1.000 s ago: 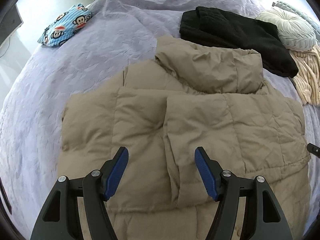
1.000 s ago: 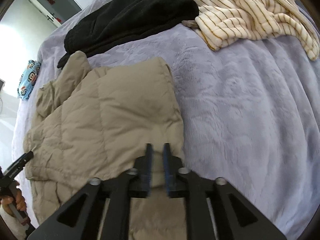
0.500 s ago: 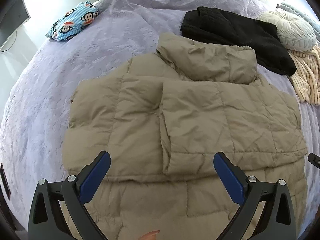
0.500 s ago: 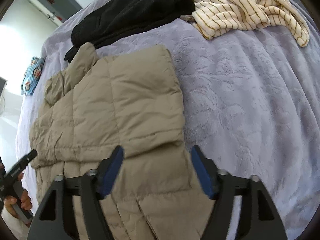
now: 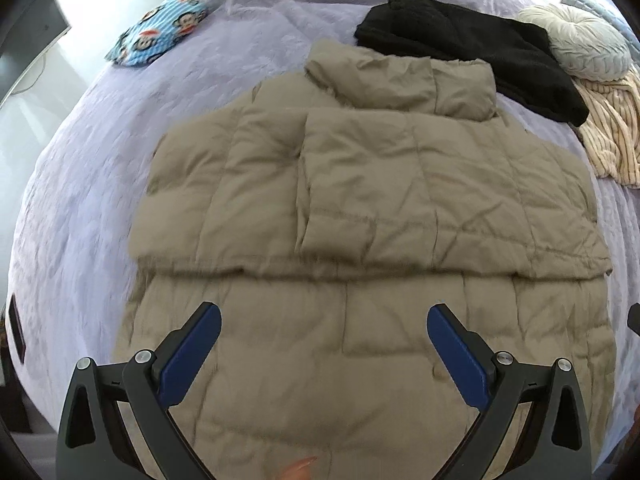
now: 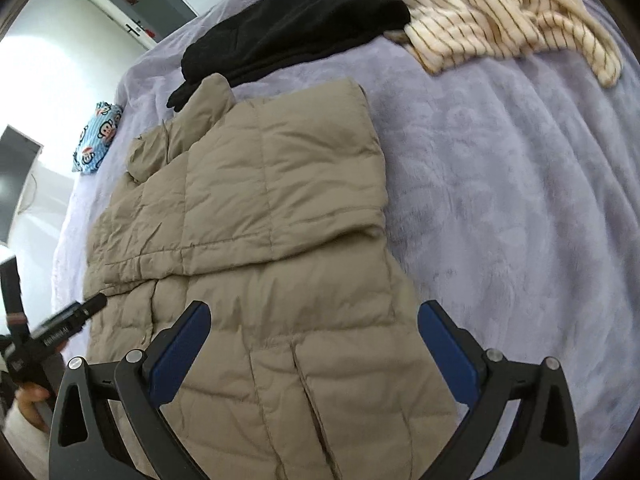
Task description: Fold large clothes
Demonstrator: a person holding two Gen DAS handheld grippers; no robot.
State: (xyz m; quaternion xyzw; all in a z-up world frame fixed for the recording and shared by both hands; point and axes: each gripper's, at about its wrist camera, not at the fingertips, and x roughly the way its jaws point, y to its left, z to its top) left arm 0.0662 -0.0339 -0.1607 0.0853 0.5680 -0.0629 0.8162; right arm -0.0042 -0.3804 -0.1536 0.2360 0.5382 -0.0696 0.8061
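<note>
Jacket now released, hand-held grippers apart

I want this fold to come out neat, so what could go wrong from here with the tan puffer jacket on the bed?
The tan puffer jacket's folded-in sleeves lie loose, so the next fold could spring them open. The right gripper, jaws opening, holds nothing. The black garment touches the hood and could get dragged along.
</note>
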